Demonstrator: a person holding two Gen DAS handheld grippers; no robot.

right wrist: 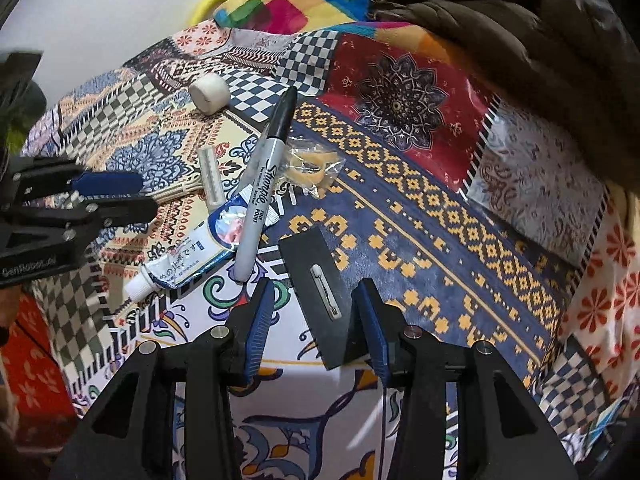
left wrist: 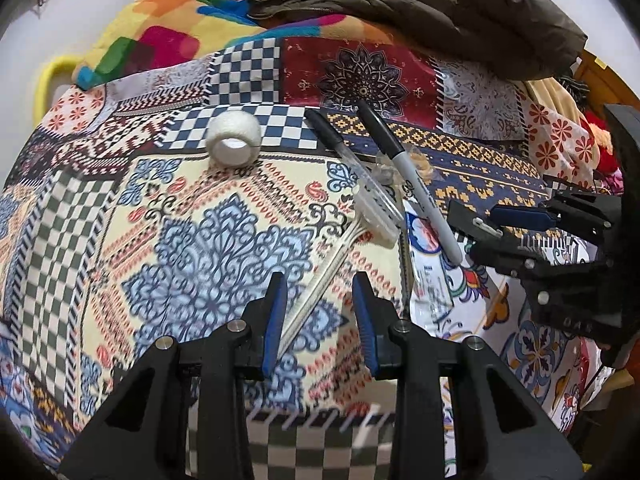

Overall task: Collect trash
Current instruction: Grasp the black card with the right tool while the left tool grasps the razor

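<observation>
Our right gripper [right wrist: 316, 320] has its fingers wide open and empty, straddling the black card [right wrist: 320, 300], which lies flat on the bedspread [right wrist: 440, 240] just beside the marker [right wrist: 262, 184]. We judge grasping is next: lower, then close across its width. The card's long axis runs away from us, along the fingers. Our left gripper [left wrist: 320, 320] is likewise open, empty, over the razor [left wrist: 340, 248].

Squeezed toothpaste tube [right wrist: 188, 256] flat under Sharpie [right wrist: 262, 184], w/ clear wrapper [right wrist: 314, 164] (crumpled) beside.

Both wrist cameras look forward and down, close over the patchwork bed [left wrist: 208, 240]. The left view faces it from the left, the right from the right; both share the marker [left wrist: 404, 168] [right wrist: 264, 184].
</observation>
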